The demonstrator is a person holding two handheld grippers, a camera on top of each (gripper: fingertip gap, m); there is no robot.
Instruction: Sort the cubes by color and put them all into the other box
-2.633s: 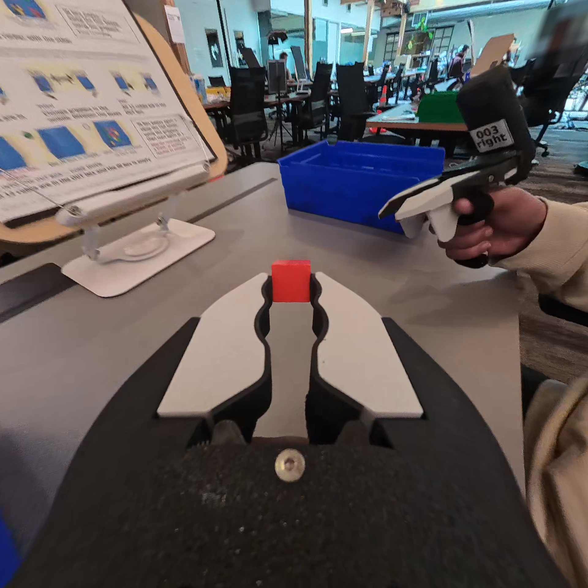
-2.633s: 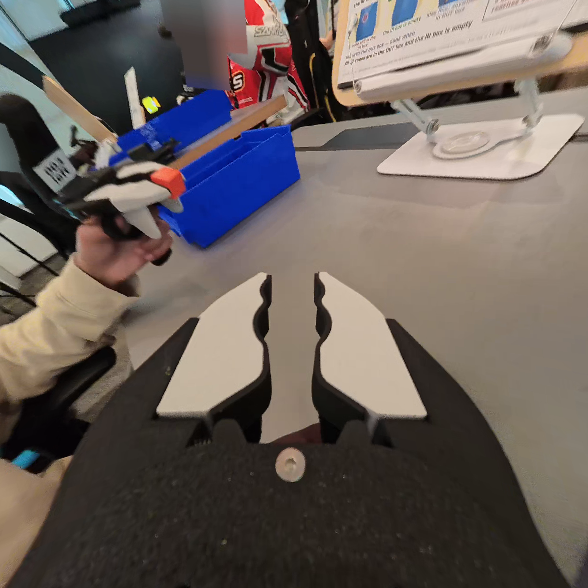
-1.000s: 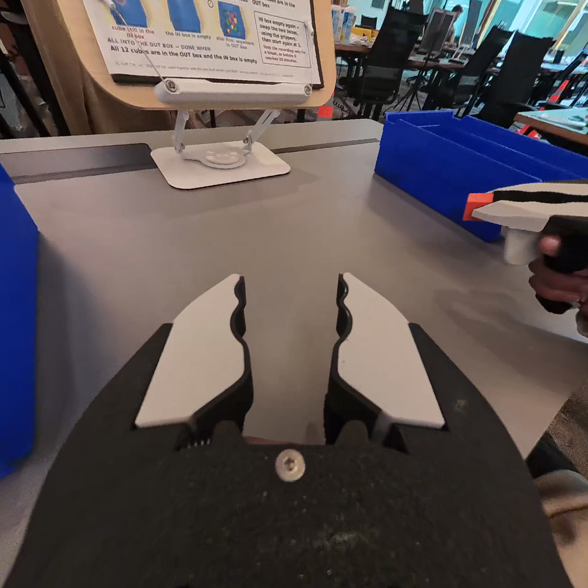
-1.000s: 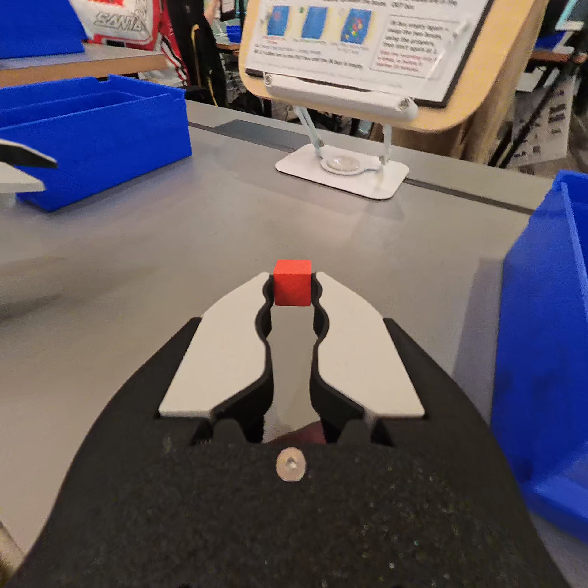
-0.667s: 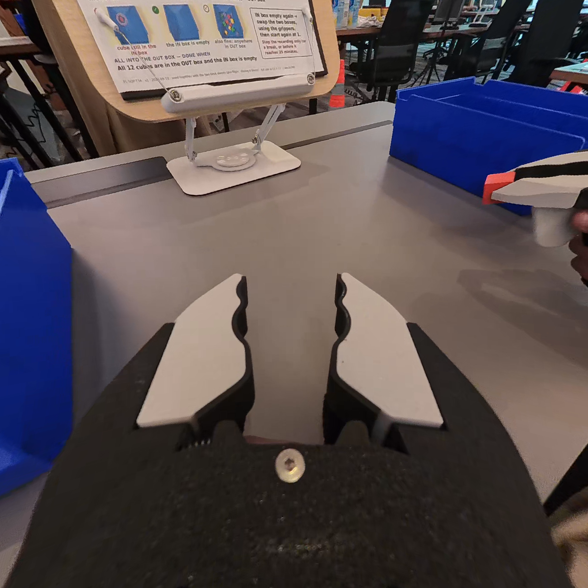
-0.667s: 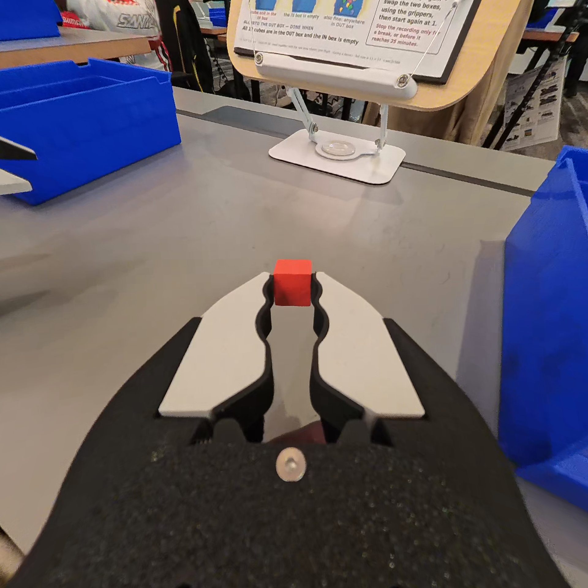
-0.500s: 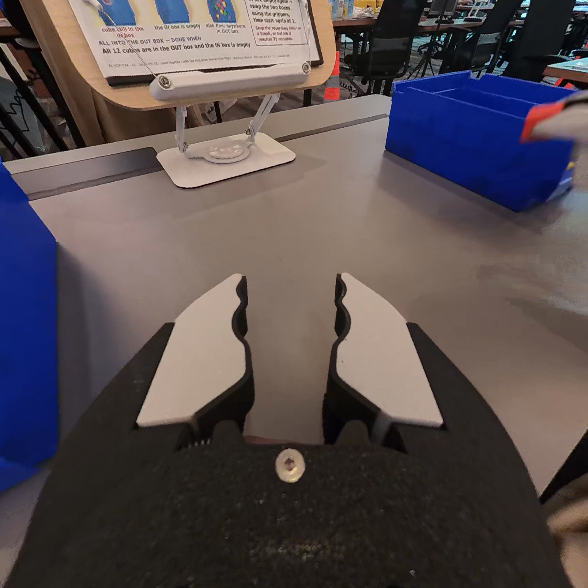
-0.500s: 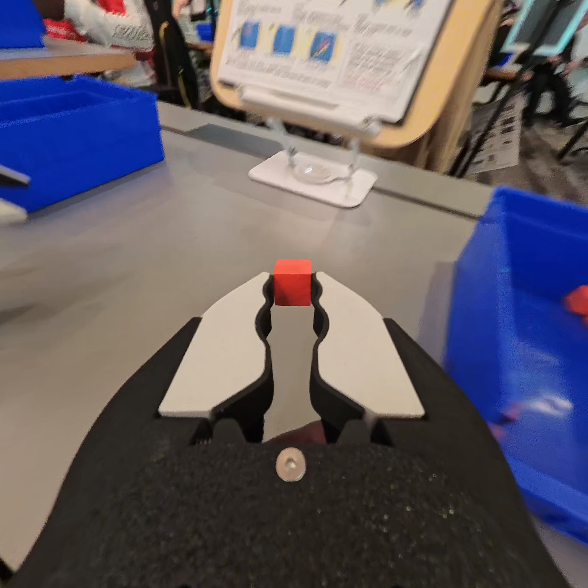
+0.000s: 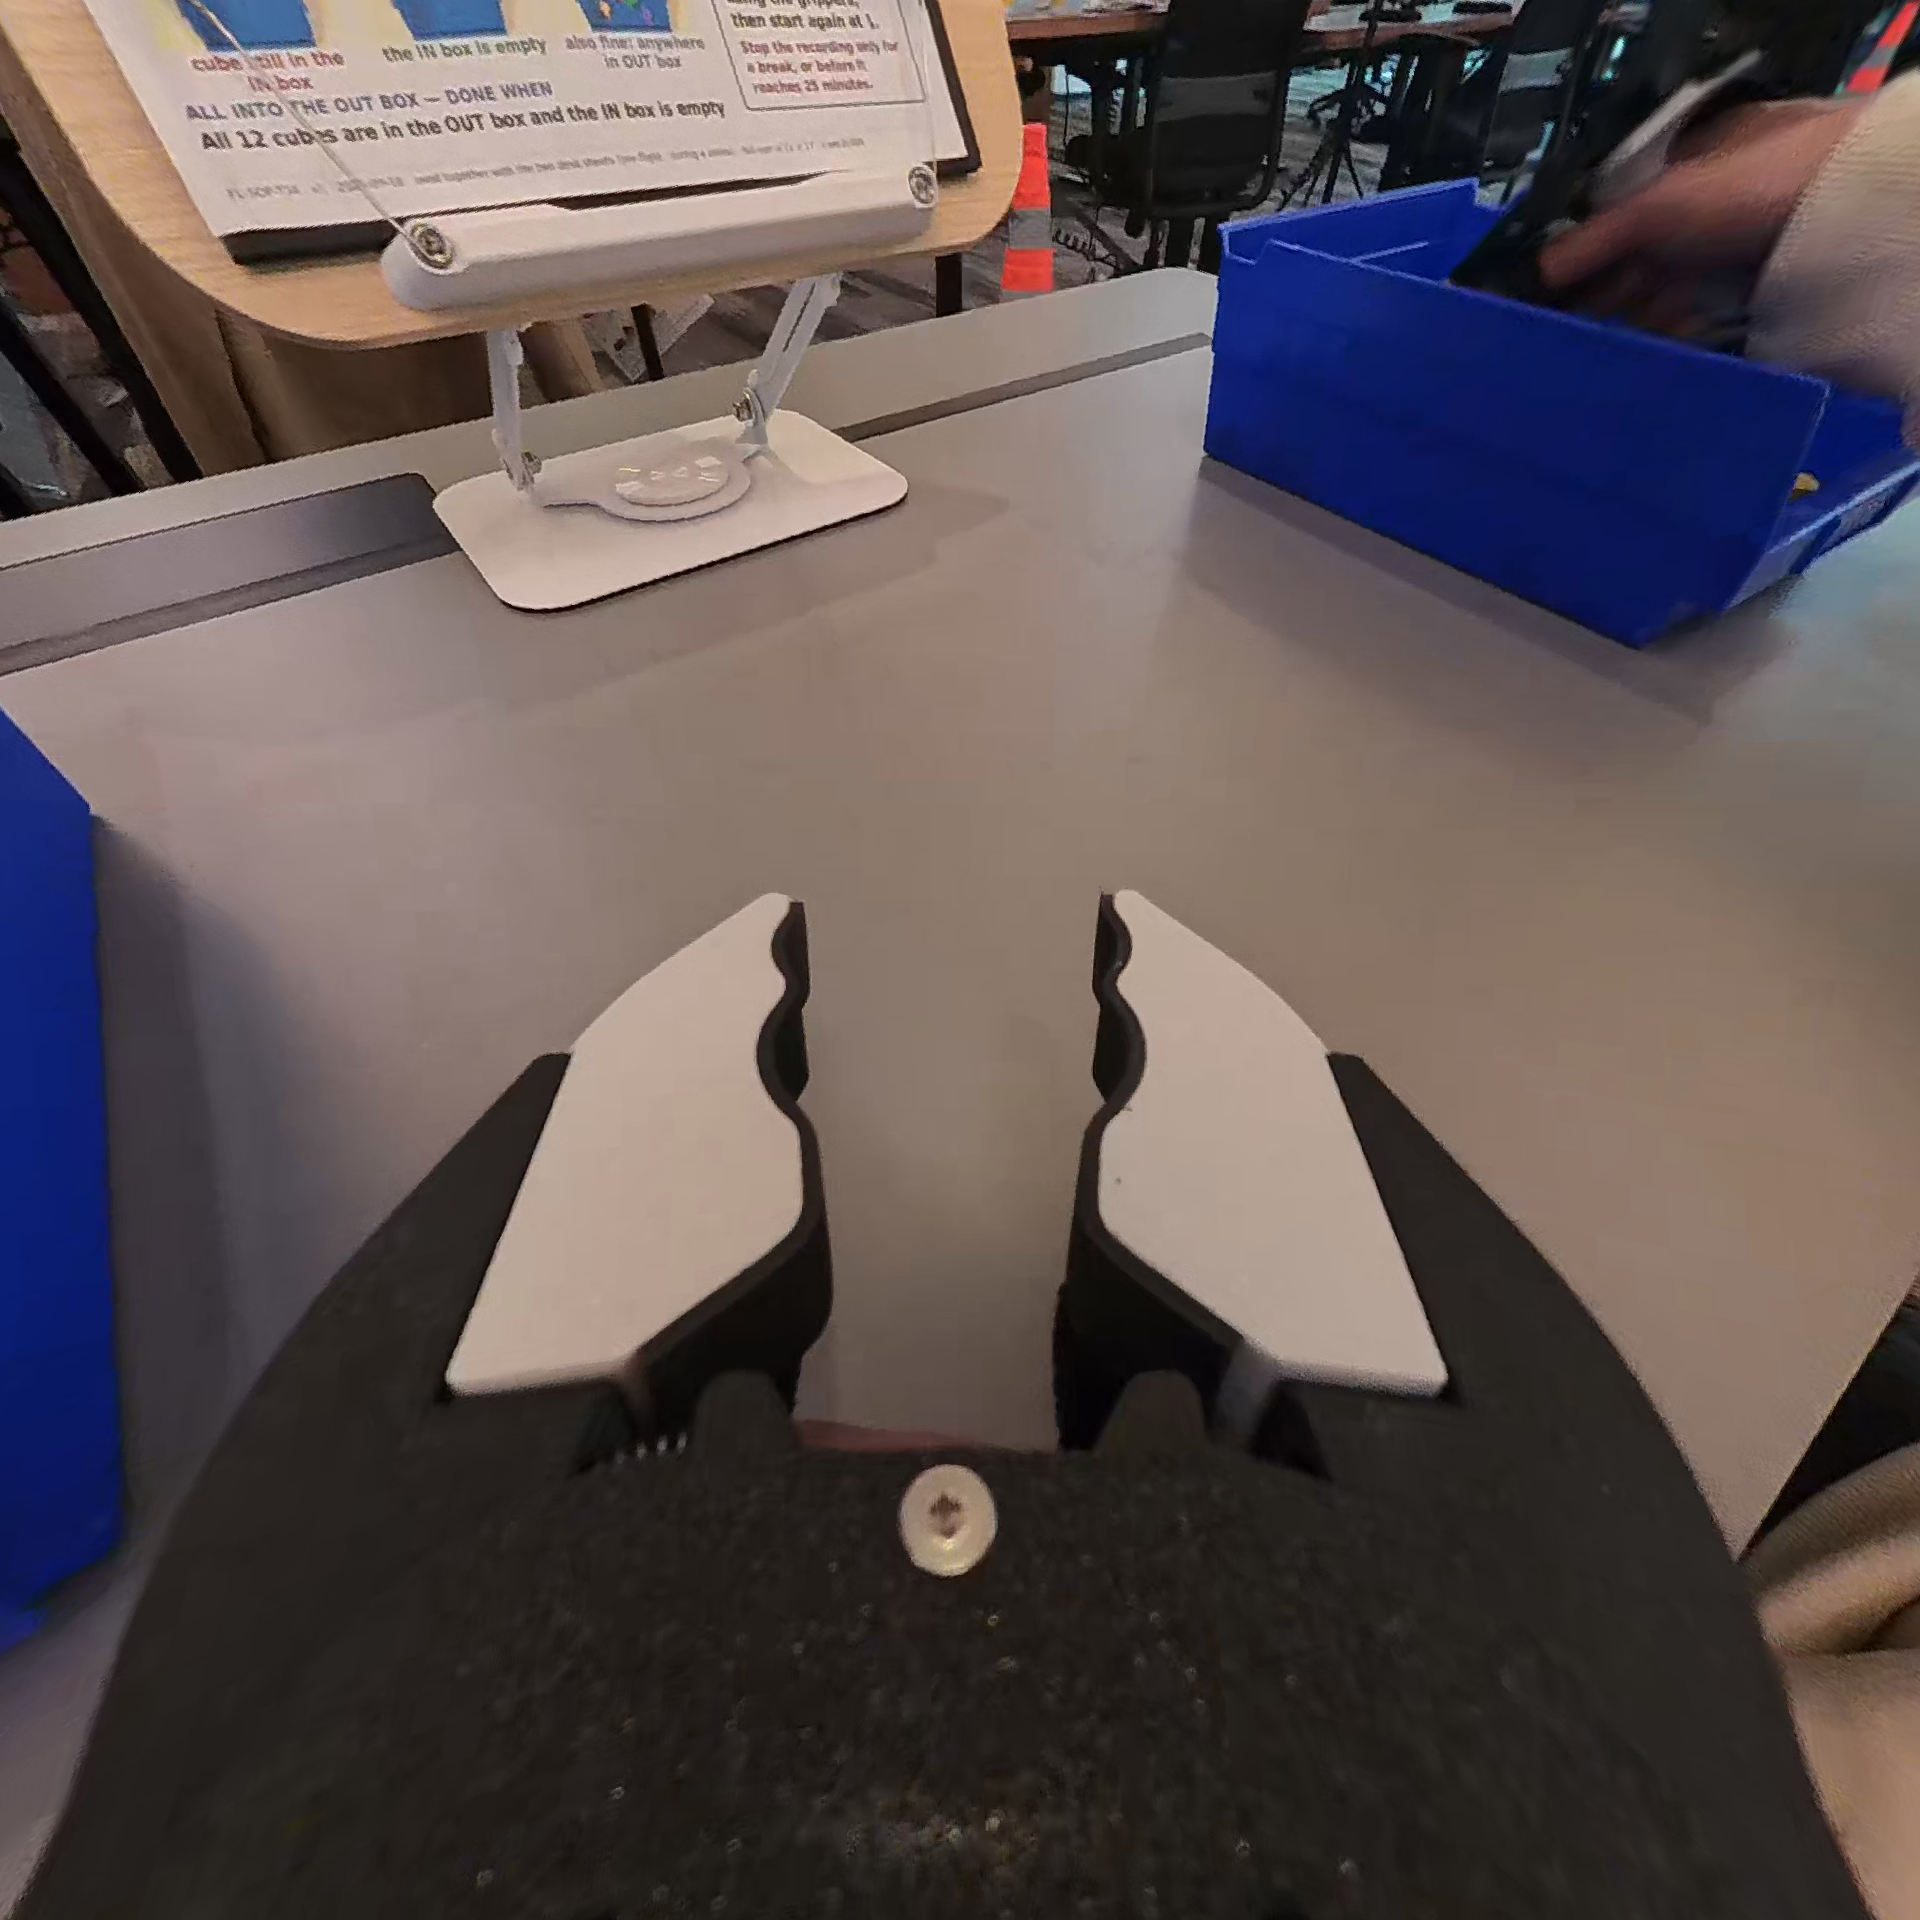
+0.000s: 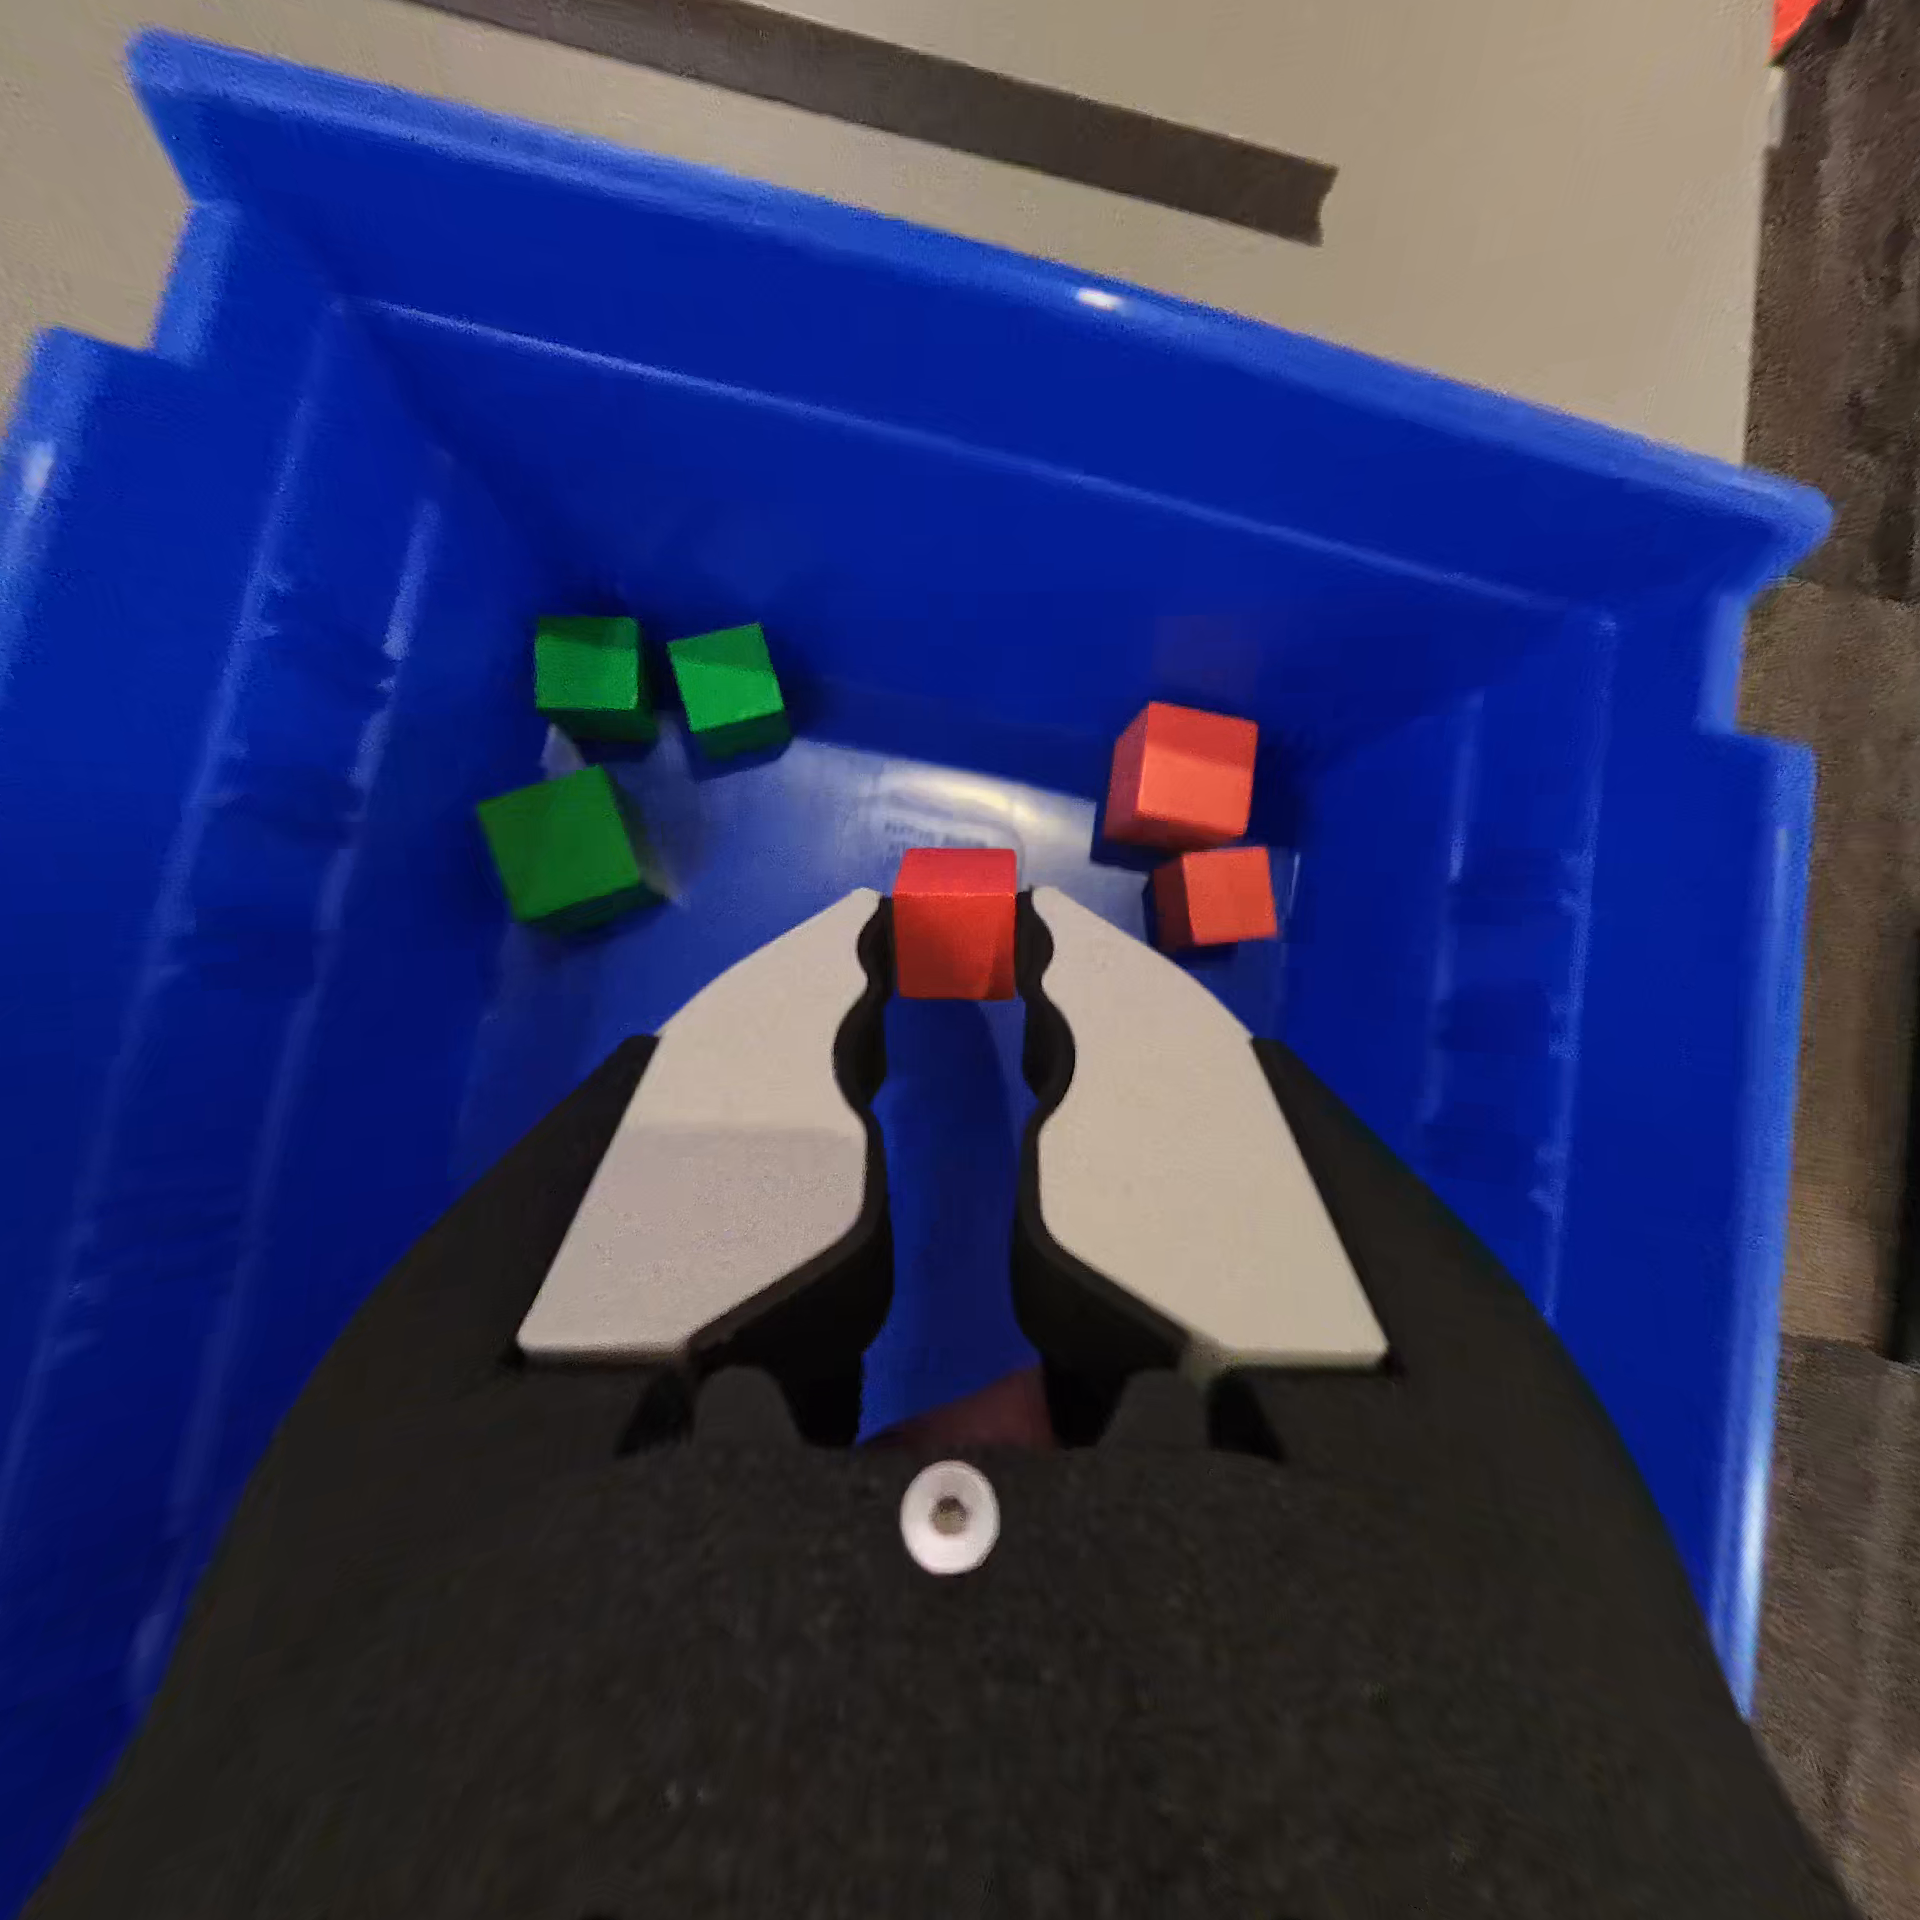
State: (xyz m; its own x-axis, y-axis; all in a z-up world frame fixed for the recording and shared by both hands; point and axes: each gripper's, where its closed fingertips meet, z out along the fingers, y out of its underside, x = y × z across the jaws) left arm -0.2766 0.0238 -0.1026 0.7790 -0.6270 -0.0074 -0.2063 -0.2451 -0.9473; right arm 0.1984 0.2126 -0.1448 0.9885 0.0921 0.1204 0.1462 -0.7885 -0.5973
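Your right gripper (image 10: 954, 940) pinches a red cube (image 10: 953, 923) at its fingertips, held low over the blue box (image 10: 935, 499) so the drop lands cleanly. Two red cubes (image 10: 1184, 774) sit at centre right, three green cubes (image 10: 566, 842) at centre left, so release toward the reds. Your left gripper (image 9: 945, 935) waits with fingers spread and empty above the bench (image 9: 1039, 727), near the other blue box (image 9: 42, 1143) at the left edge.

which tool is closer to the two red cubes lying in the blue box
Right. The right tool, shut on a third red cube, hangs inside the blue box just beside the two red cubes. The left tool is open over bare table, well apart from that box.
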